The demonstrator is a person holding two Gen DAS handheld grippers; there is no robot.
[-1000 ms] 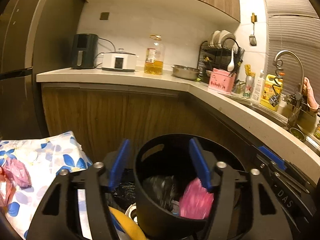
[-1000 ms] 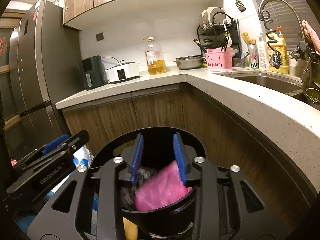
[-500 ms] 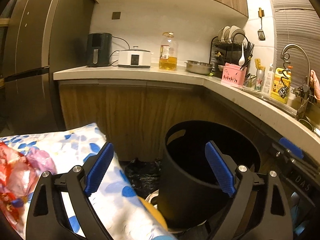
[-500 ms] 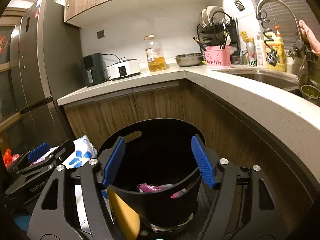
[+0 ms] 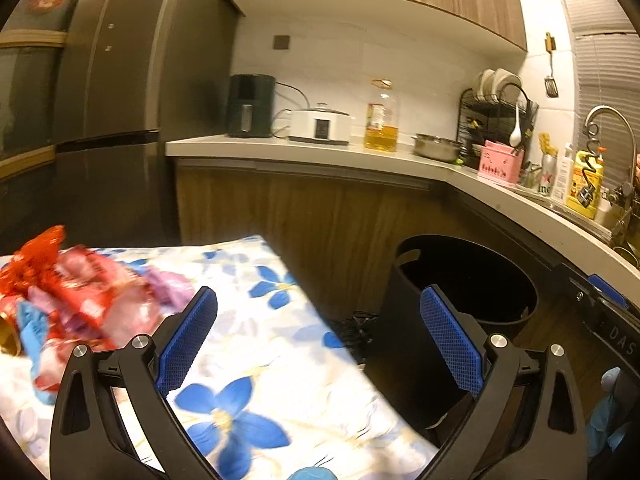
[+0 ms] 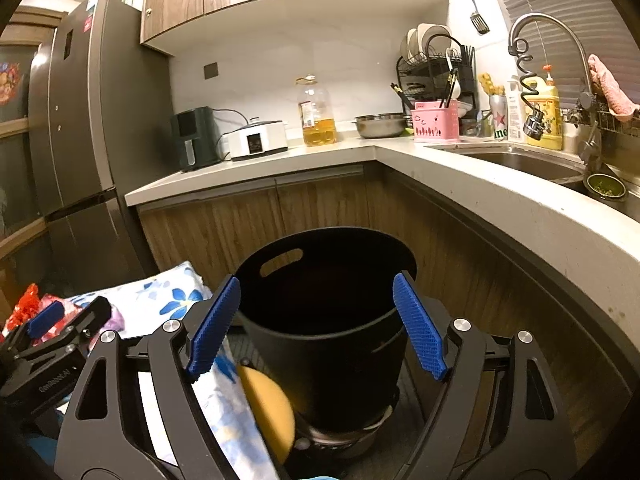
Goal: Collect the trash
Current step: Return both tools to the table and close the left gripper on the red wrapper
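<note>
Item: black bin (image 6: 324,320), floor, at 12 o'clock of the right gripper (image 6: 316,320).

Change: a second earlier the right gripper pinched a pink wrapper over the bin; its jaws had just been opening and stood spread, empty. Drop judged done.

Left gripper (image 5: 316,340): jaws likewise just opened, released, nothing between them; view swung toward 9 o'clock.

Remaining trash: red and pink wrappers (image 5: 76,292) on floral cloth (image 5: 280,380), at 10 o'clock.

Writing: "GenRobot.AI" on gripper body; partial "ine" on green can (image 6: 498,118).
</note>
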